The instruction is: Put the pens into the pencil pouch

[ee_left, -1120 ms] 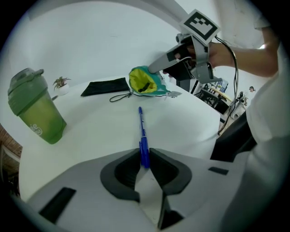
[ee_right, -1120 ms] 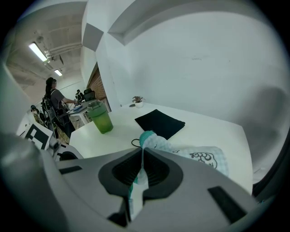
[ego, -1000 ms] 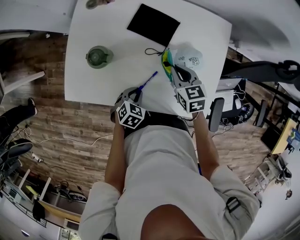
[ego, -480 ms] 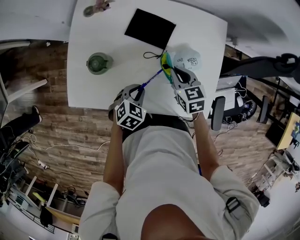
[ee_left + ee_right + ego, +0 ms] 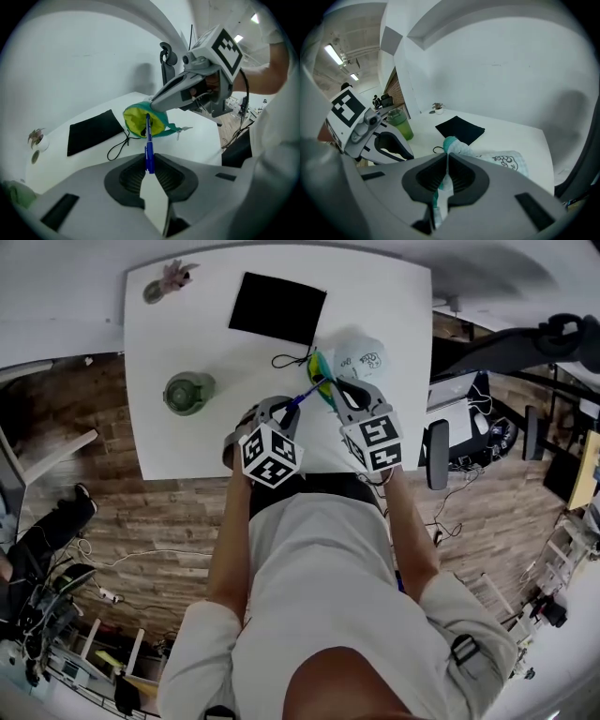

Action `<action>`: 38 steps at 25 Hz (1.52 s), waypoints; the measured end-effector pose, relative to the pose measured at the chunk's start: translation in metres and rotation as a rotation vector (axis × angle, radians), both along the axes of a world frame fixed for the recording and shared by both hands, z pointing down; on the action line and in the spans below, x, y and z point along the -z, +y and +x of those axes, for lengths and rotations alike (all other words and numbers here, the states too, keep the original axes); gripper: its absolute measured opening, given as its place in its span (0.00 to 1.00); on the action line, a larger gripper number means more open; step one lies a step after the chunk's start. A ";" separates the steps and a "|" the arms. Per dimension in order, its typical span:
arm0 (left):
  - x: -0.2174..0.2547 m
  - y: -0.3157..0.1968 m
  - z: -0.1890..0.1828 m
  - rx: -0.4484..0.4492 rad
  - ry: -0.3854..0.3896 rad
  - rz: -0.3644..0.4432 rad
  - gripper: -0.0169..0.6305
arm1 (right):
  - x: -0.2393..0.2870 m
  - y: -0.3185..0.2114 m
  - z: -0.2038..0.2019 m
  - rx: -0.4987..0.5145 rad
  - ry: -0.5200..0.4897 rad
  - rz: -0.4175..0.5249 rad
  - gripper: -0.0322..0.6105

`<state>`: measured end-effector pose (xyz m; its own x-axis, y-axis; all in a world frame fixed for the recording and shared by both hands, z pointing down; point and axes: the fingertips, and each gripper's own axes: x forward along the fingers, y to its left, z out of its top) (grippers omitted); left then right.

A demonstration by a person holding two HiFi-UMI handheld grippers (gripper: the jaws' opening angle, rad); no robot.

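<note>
The left claw is pressed together on a blue pen, whose far end reaches the open yellow mouth of the pouch just ahead of it. The right claw pinches the pouch's teal edge, and the rest of the pouch lies on the desk beyond it.

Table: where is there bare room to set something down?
Bare: on the table, the near-left corner in front of the green cup, the strip between cup and black cloth, and the far-right corner beyond the pencil pouch. Crowded: near-right, where the left claw with its pen meets the right claw gripping the pouch.
</note>
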<state>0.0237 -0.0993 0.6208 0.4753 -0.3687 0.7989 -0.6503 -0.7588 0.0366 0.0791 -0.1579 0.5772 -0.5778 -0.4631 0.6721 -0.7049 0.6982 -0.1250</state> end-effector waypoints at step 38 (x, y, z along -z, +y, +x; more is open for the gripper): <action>-0.014 -0.066 0.005 0.014 0.104 0.038 0.24 | -0.024 -0.004 -0.010 -0.104 0.000 -0.044 0.12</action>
